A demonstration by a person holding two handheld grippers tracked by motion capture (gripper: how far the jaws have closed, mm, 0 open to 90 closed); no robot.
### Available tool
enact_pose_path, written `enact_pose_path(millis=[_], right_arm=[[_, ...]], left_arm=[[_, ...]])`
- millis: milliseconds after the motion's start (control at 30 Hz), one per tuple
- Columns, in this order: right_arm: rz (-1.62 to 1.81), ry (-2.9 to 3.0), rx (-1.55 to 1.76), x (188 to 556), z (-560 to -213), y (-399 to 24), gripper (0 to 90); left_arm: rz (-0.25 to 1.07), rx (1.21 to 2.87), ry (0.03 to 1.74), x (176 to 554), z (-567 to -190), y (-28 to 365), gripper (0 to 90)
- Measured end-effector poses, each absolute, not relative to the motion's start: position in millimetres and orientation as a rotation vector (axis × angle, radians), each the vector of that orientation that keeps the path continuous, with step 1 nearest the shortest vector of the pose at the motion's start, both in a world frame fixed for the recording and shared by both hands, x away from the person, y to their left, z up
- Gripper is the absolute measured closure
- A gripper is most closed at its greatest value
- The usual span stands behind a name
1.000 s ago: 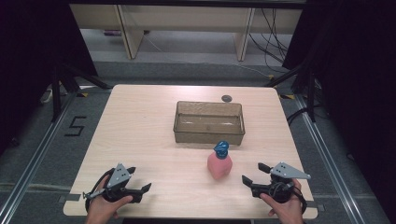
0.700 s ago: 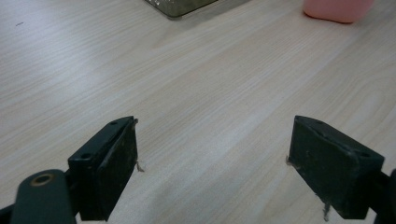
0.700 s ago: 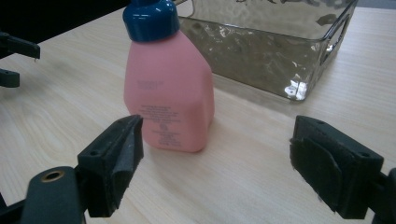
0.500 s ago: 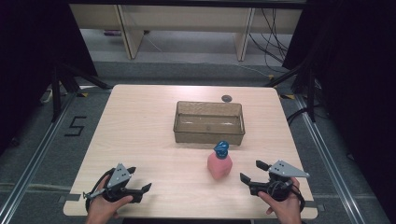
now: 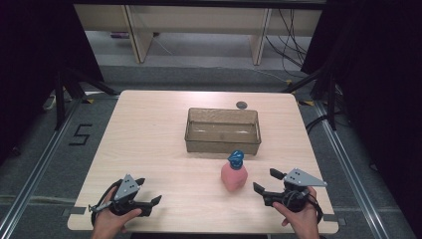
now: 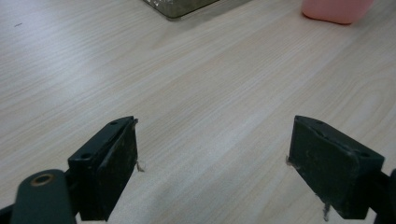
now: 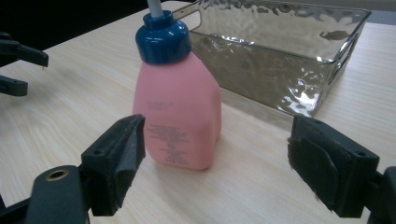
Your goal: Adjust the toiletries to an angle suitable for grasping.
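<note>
A pink bottle [image 5: 234, 177] with a blue cap stands upright on the table, just in front of a clear, ripple-walled tray [image 5: 223, 144]. My right gripper [image 5: 264, 182] is open, a short way to the bottle's right, jaws pointing at it. In the right gripper view the bottle [image 7: 180, 112] stands a little beyond the wide-apart jaws [image 7: 212, 168], left of centre, with the tray [image 7: 280, 60] behind it. My left gripper [image 5: 149, 191] rests open near the table's front left corner. Between its jaws [image 6: 212, 165] is bare wood; the bottle's base [image 6: 336, 9] shows far off.
The light wooden table [image 5: 149, 129] has open room on its left half and behind the tray. A small dark round thing [image 5: 242, 104] lies near the far edge. Beyond the table are a grey floor, cables and shelf legs.
My right gripper has slid a little to the left, closer to the bottle. The left gripper, bottle and tray have stayed put.
</note>
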State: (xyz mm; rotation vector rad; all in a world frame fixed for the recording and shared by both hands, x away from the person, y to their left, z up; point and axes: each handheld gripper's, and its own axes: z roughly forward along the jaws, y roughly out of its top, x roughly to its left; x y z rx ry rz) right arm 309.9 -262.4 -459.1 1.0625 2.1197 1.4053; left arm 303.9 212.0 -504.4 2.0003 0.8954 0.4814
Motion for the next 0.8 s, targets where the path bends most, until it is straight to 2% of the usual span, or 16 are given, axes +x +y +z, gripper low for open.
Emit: enact_pose_path(millis=[800], right_arm=[[1.449,2.139,1.046,320.6,-451.1,-247.8,20.8]], left_arm=[[0.486,1.996,0.89,305.6,-505.0,212.2,15.2]])
